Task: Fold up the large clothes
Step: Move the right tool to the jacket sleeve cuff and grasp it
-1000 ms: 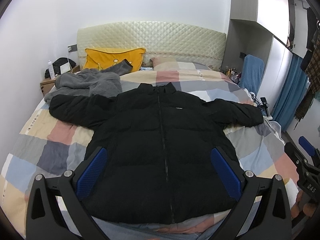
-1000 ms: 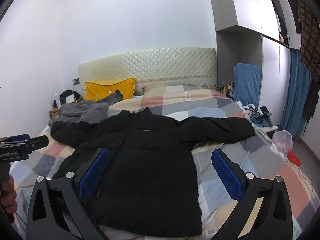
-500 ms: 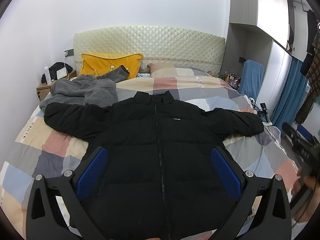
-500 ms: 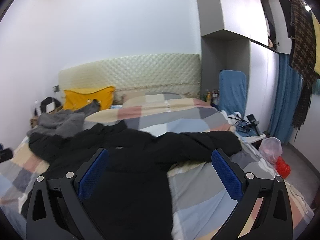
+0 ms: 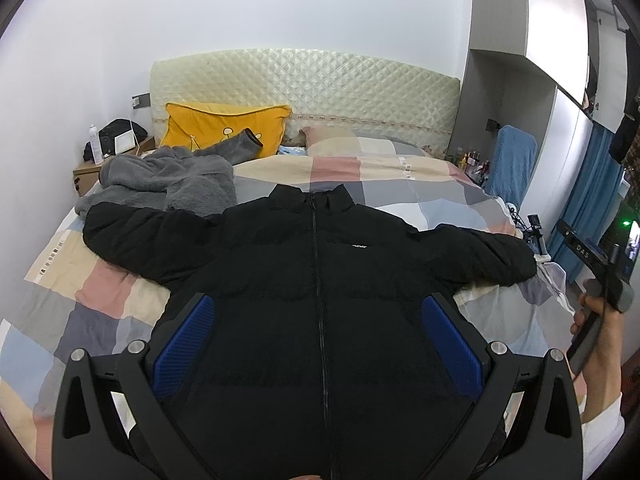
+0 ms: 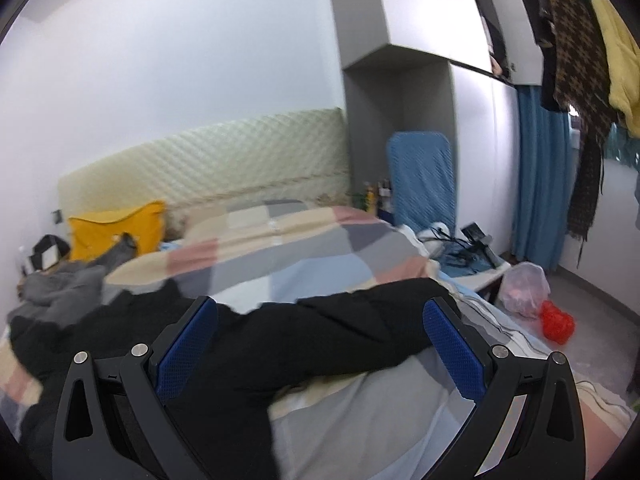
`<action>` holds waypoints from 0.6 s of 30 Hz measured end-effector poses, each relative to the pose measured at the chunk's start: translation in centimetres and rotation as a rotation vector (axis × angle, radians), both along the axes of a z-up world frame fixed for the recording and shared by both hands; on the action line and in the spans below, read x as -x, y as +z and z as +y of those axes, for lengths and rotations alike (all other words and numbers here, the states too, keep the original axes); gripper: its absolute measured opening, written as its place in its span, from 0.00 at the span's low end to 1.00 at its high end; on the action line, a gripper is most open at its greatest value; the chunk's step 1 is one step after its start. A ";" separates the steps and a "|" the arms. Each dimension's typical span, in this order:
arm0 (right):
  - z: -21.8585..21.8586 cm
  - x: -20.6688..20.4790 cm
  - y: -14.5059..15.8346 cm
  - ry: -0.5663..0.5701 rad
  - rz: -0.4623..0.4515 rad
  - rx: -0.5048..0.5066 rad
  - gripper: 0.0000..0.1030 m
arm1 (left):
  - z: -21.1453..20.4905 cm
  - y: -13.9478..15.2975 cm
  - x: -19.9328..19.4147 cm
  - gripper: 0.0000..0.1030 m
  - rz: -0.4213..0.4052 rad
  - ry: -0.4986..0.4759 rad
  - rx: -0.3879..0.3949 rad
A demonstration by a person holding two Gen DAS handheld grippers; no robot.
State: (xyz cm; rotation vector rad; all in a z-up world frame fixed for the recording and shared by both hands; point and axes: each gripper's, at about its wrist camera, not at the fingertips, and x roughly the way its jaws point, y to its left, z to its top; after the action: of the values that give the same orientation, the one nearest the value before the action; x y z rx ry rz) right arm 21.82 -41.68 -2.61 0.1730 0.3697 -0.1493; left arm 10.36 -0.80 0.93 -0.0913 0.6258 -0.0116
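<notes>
A black puffer jacket (image 5: 320, 280) lies flat and zipped on the bed, front up, both sleeves spread wide. My left gripper (image 5: 318, 332) hovers open above its lower body, nothing between the blue pads (image 5: 182, 344). In the right wrist view my right gripper (image 6: 320, 344) is open too, facing the jacket's right sleeve (image 6: 352, 332), whose cuff lies near the bed's right edge. From the left wrist view, a hand (image 5: 596, 340) holds the right gripper's handle at the far right, past the sleeve cuff (image 5: 516, 260).
A patchwork quilt (image 5: 100, 292) covers the bed. A grey fleece garment (image 5: 168, 184) and a yellow pillow (image 5: 224, 128) lie by the headboard. A nightstand (image 5: 112, 156) stands left; a blue chair (image 6: 420, 180), a side table with cables (image 6: 468, 260) and bags on the floor (image 6: 528, 288) stand right.
The left gripper has moved forward over the jacket's body. The right gripper has swung right and now faces the right sleeve instead of the whole jacket.
</notes>
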 end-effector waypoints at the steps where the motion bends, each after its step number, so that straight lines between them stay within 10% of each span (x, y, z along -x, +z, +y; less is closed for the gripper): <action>1: -0.7 -0.7 -0.6 -0.006 0.005 -0.021 1.00 | 0.0 -0.3 -0.3 1.00 0.007 0.003 -0.005; 18: -18.2 -8.2 -18.4 -0.241 0.155 -0.623 0.79 | 1.1 -5.5 -5.6 1.00 0.087 0.045 0.009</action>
State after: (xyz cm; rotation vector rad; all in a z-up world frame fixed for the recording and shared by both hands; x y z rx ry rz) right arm 29.99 -59.83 -21.02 0.8264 0.5428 -0.2838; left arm 15.94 0.35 -4.56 -0.1150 0.7102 0.0334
